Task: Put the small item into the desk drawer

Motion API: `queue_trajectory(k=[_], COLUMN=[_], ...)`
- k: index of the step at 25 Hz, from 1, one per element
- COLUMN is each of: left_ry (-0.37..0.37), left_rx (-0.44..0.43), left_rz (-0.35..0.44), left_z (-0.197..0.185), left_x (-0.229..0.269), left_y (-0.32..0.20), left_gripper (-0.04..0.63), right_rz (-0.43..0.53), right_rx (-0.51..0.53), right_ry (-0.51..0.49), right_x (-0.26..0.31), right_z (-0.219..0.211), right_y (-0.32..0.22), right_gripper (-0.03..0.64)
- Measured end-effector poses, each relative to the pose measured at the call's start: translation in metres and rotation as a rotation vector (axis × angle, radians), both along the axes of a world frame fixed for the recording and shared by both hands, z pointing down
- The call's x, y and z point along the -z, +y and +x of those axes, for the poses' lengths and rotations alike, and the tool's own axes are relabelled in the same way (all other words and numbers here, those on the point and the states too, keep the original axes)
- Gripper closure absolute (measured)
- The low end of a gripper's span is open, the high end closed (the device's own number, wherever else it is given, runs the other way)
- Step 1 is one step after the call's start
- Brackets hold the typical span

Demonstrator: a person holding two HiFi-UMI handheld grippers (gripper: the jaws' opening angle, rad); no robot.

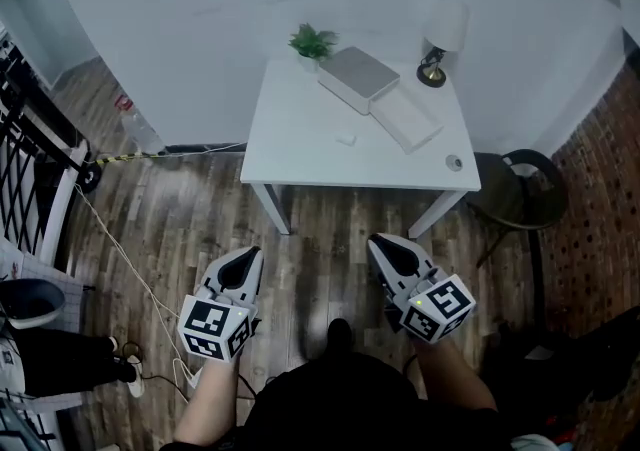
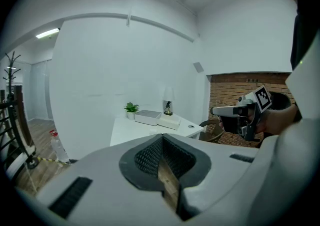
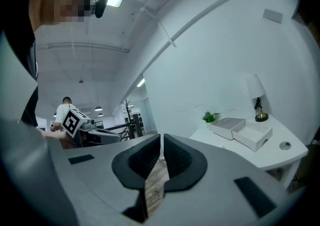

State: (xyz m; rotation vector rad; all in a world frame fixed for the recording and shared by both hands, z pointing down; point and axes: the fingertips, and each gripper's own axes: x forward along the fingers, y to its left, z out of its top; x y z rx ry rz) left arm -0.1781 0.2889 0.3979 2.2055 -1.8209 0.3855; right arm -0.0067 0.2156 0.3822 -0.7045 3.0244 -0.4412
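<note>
A white desk (image 1: 300, 139) stands against the wall ahead of me. On it a grey box (image 1: 358, 77) has its white drawer (image 1: 405, 119) pulled out toward the front. A small white item (image 1: 346, 138) lies on the desktop left of the drawer, and a small round object (image 1: 454, 162) sits near the right front corner. My left gripper (image 1: 247, 257) and right gripper (image 1: 384, 244) hang over the wooden floor well short of the desk, both shut and empty. The left gripper view shows its own jaws (image 2: 162, 135) closed, the desk (image 2: 125, 130) beyond and the right gripper (image 2: 235, 112) beside. The right gripper's jaws (image 3: 161, 135) also meet.
A potted plant (image 1: 312, 41) and a lamp (image 1: 440, 39) stand at the desk's back edge. A dark round chair (image 1: 520, 189) sits right of the desk by a brick wall. A bottle (image 1: 135, 127) and a cable (image 1: 130, 259) lie on the floor at left, near a black rack (image 1: 30, 159).
</note>
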Motion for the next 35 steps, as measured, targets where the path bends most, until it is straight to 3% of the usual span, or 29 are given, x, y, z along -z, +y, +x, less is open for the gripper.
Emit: queue_trajectory(k=[12,17,23,27,31,35], left_ry=[-0.013,0.029,0.066,0.041,0.066,0.075], left_rx=[-0.046,-0.101,-0.218,-0.317,-0.389,-0.436], left_rz=[0.067,0.065,0.066,0.076,0.045,0.008], left_z=[-0.024,-0.056,-0.124,-0.172,-0.2,-0.208], left_x=[0.018,0.002,-0.003,0.008,-0.002,-0.021], left_y=[-0.059,-0.108,-0.193,-0.243,-0.28,-0.306], left_gripper=[0.586,0.586,0.586,0.586,0.586,0.586], right_rz=[0.051,0.043,0.021,0.007,-0.011,-0.046], right_rx=[-0.012,-0.082,-0.216,-0.223,-0.258,-0.31], right_ry=[0.037,0.085,0.108,0.14,0.151,0.17], right_x=[0.017,0.009,0.004,0.002,0.003,-0.01], right_z=[-0.025,-0.048,-0.107,-0.173,-0.213,-0.223], right_y=[-0.047,-0.079,-0.151,-0.187,-0.207,-0.215], right_gripper=[0.611,0.554,0.544,0.538,0.536,0.534])
